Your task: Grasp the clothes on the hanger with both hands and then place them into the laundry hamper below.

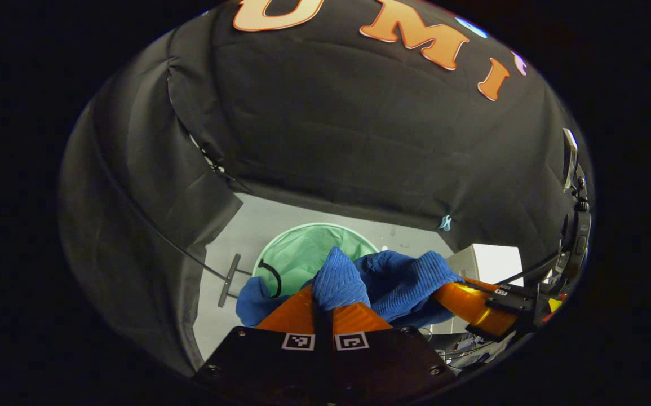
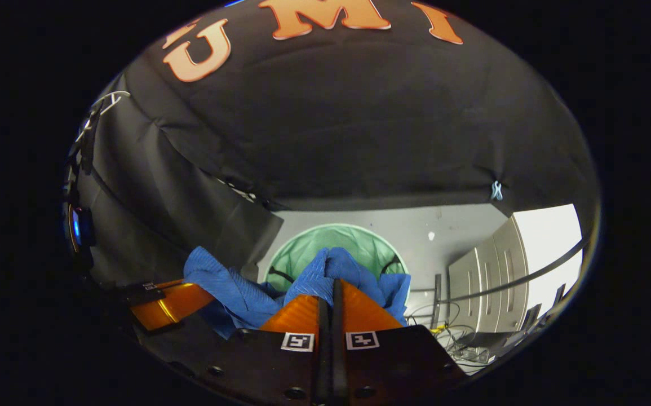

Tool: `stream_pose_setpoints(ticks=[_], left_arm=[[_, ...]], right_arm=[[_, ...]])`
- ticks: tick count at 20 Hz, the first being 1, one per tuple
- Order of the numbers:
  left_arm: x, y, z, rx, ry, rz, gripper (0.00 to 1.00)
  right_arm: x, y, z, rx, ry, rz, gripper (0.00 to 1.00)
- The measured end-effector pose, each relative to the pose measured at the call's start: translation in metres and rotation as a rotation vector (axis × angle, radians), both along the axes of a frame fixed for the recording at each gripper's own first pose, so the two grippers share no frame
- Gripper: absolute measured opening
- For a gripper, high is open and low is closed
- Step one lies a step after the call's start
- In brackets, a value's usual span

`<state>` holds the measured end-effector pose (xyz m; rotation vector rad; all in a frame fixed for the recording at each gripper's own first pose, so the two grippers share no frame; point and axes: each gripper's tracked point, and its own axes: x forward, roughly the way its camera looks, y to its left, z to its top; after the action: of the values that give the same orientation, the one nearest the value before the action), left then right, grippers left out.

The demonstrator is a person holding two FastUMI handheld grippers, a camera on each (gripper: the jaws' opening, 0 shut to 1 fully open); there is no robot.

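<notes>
I am holding the blue knit garment [image 1: 393, 279] above the green mesh laundry hamper [image 1: 302, 248], which is standing on the pale floor [image 2: 449, 225] below and beyond both grippers. In the left gripper view the hamper's open mouth is lying ahead and slightly left of my left gripper [image 1: 333, 296]; in the right gripper view it is lying almost straight ahead of my right gripper [image 2: 331, 279]. The garment is spanning left to right between the two grippers, sagging in the middle. Both grippers are pressing their fingers together on a bunched fold of the fabric, with no gap visible between the fingers. I judge the coming move to be a forward, downward carry over the rim.
</notes>
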<state>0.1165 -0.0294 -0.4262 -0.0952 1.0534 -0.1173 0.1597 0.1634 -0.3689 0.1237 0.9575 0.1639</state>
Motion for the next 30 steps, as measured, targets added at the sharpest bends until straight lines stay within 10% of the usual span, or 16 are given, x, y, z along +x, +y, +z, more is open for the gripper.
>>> stream_pose_setpoints(ticks=[10,21,23,28,30], left_arm=[[0.021,0.014,-0.071,0.104,0.180,-0.054,0.01],[-0.024,0.050,-0.098,0.106,0.240,0.043,0.10],[-0.012,0.061,-0.095,0.124,0.210,0.079,0.25],[-0.006,0.050,-0.082,0.096,0.167,0.086,0.82],[-0.004,0.049,-0.082,0.109,0.156,0.079,0.84]], right_arm=[[0.042,0.021,-0.090,0.045,0.200,-0.132,0.08],[-0.012,-0.008,-0.116,0.020,0.189,-0.305,0.12],[-0.020,-0.012,-0.115,0.022,0.225,-0.288,0.06],[-0.011,-0.018,-0.102,-0.014,0.178,-0.242,0.44],[-0.008,-0.019,-0.101,-0.025,0.160,-0.222,0.48]])
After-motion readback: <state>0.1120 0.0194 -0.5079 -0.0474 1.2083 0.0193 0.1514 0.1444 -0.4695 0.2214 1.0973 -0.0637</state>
